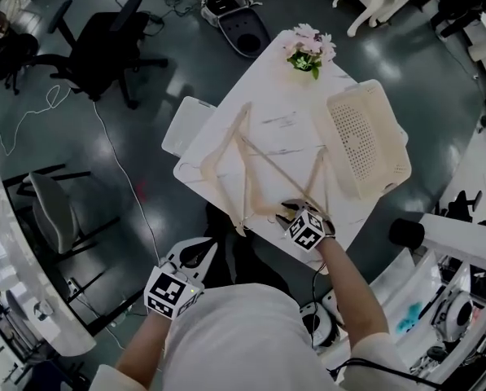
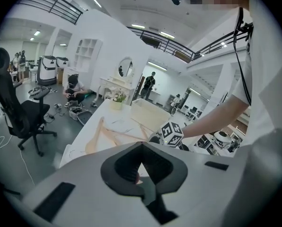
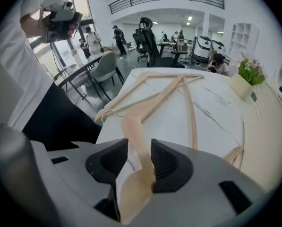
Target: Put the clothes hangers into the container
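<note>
Right gripper at near edge of table, jaws spread wide, arm of one wooden hanger running between them, unclamped. Second hanger lies flat on the table just left of it; container sits just right of both. Left gripper clenched on nothing, off the table's near-left side.

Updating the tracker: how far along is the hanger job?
Done: nothing; the cream perforated plastic basket shows no hanger inside. In hand: the right gripper stands open around the arm of one pale wooden hanger. To do: every hanger on the white table needs moving.
</note>
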The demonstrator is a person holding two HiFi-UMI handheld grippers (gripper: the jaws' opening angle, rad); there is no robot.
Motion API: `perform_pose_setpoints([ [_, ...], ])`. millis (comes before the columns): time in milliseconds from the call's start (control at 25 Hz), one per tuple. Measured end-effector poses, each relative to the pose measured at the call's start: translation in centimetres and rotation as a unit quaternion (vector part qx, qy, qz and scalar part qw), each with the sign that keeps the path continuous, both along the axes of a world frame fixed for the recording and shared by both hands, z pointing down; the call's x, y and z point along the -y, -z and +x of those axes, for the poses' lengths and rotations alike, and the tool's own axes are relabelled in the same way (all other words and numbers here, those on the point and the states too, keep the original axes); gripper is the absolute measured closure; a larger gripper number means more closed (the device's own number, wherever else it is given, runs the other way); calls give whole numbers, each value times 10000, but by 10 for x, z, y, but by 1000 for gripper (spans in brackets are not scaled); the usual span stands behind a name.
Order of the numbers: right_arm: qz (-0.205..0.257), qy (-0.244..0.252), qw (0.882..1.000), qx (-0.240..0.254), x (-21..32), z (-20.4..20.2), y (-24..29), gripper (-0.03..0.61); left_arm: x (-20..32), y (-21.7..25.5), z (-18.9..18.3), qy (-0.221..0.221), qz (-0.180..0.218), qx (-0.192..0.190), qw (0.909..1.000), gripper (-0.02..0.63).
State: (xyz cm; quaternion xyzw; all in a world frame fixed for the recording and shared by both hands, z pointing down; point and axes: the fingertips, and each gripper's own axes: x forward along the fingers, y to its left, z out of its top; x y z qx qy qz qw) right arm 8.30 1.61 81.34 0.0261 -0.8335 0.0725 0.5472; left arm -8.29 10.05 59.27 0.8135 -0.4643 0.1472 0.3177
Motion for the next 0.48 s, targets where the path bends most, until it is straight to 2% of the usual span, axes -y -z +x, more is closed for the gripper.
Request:
perform_pose_setpoints([
  [240, 96, 736, 9954, -606, -6, 2, -32, 412, 1, -5, -13, 117, -116, 2, 9999, 606],
  [480, 116, 1001, 9939, -454, -14, -9, -28, 464, -1, -11, -21, 162, -202, 20, 9997, 606],
])
